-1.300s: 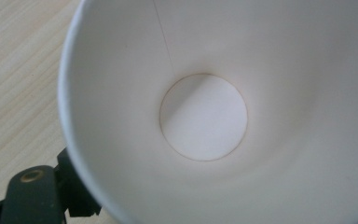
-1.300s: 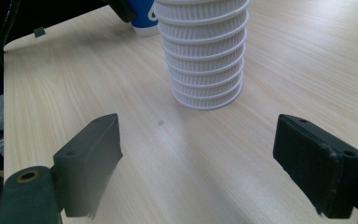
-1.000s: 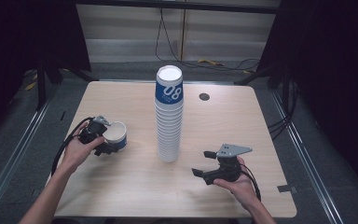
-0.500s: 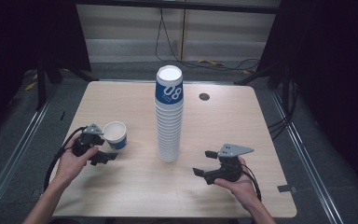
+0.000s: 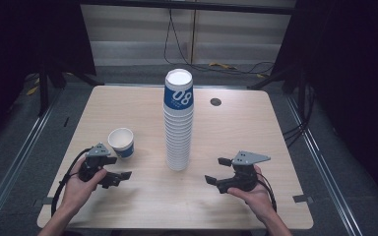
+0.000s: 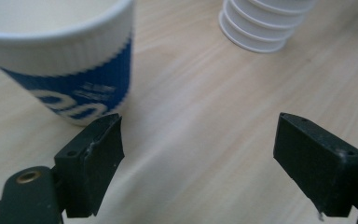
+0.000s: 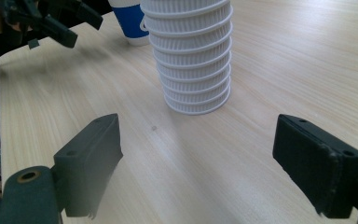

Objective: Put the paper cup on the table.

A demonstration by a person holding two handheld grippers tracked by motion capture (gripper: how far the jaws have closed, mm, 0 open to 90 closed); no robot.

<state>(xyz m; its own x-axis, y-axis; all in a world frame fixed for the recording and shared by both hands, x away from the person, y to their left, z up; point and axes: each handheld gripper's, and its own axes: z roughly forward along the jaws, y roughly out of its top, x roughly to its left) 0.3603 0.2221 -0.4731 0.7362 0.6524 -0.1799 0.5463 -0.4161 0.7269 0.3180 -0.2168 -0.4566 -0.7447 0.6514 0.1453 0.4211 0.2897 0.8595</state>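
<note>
My left gripper [image 5: 112, 169] sits at the lower left of the high view, jaws wide apart and empty. The single white-and-blue ribbed paper cup [image 5: 121, 142] stands upright just beyond it, free. My right gripper [image 5: 220, 171], lower right, also gapes empty, facing the tall stack of white ribbed paper cups [image 5: 178, 123] on the pale wooden table [image 5: 256, 128].

Both grippers' fingers [image 6: 93, 163] spread wide

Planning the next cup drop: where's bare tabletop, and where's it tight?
Bare: the far left corner of the table behind the single cup; the right side between the cup stack and the right edge, apart from a small dark disc; the near strip between the left gripper and right gripper. Tight: between single cup and left gripper.
</note>
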